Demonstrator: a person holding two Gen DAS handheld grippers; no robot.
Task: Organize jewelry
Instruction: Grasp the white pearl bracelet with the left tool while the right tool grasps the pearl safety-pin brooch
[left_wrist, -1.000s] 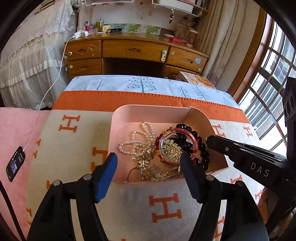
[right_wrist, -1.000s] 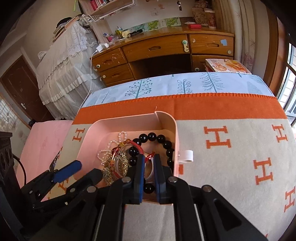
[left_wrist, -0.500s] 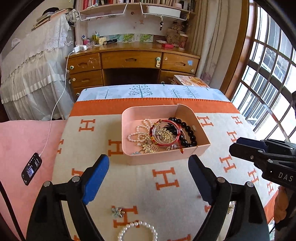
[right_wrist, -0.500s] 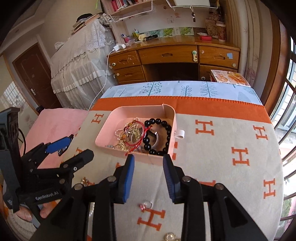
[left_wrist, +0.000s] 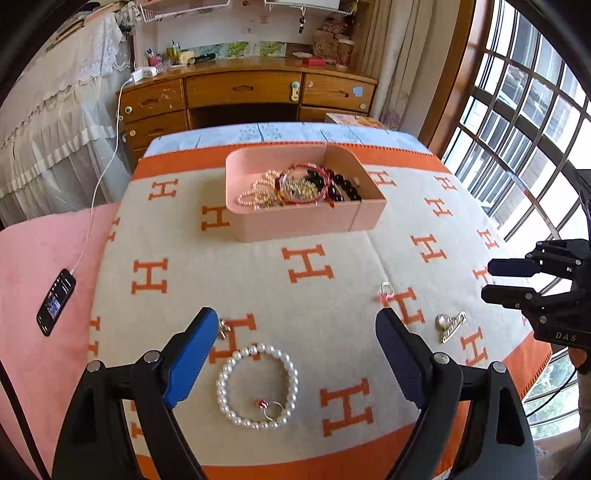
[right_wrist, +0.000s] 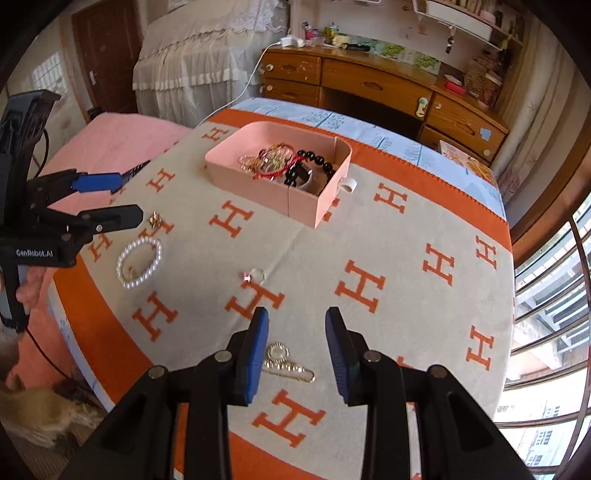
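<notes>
A pink tray (left_wrist: 306, 221) (right_wrist: 258, 192) holds pearl strands, gold chains, a red bangle and a black bead bracelet. On the blanket lie a pearl bracelet (left_wrist: 256, 386) (right_wrist: 139, 262) with a small ring (left_wrist: 271, 406) inside it, a gem ring (left_wrist: 386, 290) (right_wrist: 255, 275), a gold pearl clip (left_wrist: 450, 325) (right_wrist: 288, 363) and a small gold charm (left_wrist: 223, 328) (right_wrist: 156, 220). My left gripper (left_wrist: 295, 354) (right_wrist: 110, 199) is open and empty above the pearl bracelet. My right gripper (right_wrist: 295, 350) (left_wrist: 491, 280) is open and empty over the gold clip.
The orange and cream H-pattern blanket (left_wrist: 306, 266) covers the table. A phone (left_wrist: 56, 302) on a white cable lies on the pink cover at the left. A wooden desk (left_wrist: 243, 92) stands behind. Windows (left_wrist: 524, 110) are at the right. A white clip (right_wrist: 348, 184) hangs on the tray's side.
Both grippers have pulled back from the tray toward the near edge of the table. The right gripper, shut inside the tray a second ago, is now open. The loose pieces have come into view.
</notes>
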